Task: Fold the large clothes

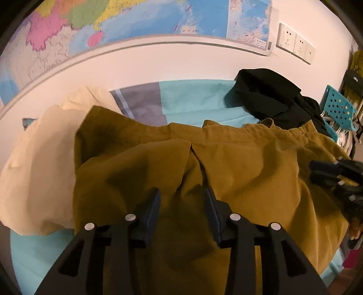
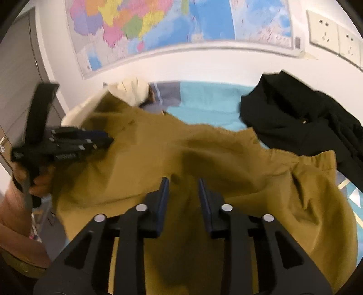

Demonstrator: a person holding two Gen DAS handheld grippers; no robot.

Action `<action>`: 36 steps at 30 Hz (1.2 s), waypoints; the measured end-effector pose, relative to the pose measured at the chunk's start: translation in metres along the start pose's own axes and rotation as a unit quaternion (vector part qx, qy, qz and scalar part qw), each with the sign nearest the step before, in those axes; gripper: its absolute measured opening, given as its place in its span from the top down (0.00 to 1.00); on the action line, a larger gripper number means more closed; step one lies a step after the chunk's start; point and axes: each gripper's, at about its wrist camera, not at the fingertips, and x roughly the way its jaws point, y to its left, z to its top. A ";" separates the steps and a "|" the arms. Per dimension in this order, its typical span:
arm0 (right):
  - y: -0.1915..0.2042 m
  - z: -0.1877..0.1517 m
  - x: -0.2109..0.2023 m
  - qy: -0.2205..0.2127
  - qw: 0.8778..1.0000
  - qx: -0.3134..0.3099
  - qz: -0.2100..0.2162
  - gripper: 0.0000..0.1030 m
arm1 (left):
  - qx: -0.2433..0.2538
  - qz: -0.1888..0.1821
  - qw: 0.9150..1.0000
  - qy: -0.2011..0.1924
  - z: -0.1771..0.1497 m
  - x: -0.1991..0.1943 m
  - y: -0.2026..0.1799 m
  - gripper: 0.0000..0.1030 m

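Note:
A mustard-brown garment [image 1: 238, 163] lies spread on the turquoise bed sheet [image 1: 195, 97]; it also fills the right wrist view [image 2: 215, 158]. My left gripper [image 1: 182, 192] is open just above the cloth, holding nothing. My right gripper [image 2: 183, 183] is open over the cloth, holding nothing. The right gripper shows at the right edge of the left wrist view [image 1: 317, 170]. The left gripper shows at the left of the right wrist view [image 2: 109, 140], over the garment's left part.
A cream garment [image 1: 40, 172] lies at the left, partly under the brown one. A black garment [image 1: 270, 97] lies at the back right. A wall map [image 1: 136, 20] and wall sockets [image 1: 295, 43] are behind the bed. A turquoise perforated chair [image 1: 339, 109] stands right.

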 end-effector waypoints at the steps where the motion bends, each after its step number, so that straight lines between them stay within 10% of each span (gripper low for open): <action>1: 0.000 0.001 -0.005 -0.007 1.000 0.002 0.001 0.73 | 0.004 0.000 1.000 -0.002 -0.001 -0.001 -0.002 0.63; 14: -0.016 0.000 0.036 0.049 0.997 0.050 0.010 0.64 | -0.006 -0.010 1.000 0.012 -0.010 0.010 -0.001 0.53; 27: -0.059 -0.037 -0.068 -0.017 0.995 0.099 -0.026 0.51 | -0.003 -0.051 0.998 -0.025 -0.038 -0.031 0.010 0.49; 31: -0.091 -0.062 -0.058 0.012 0.986 0.136 -0.099 0.65 | -0.023 -0.040 0.999 -0.012 -0.050 -0.022 0.021 0.49; 36: -0.092 -0.070 -0.075 -0.015 0.986 0.153 -0.065 0.53 | -0.037 -0.046 0.998 -0.020 -0.054 -0.035 0.025 0.46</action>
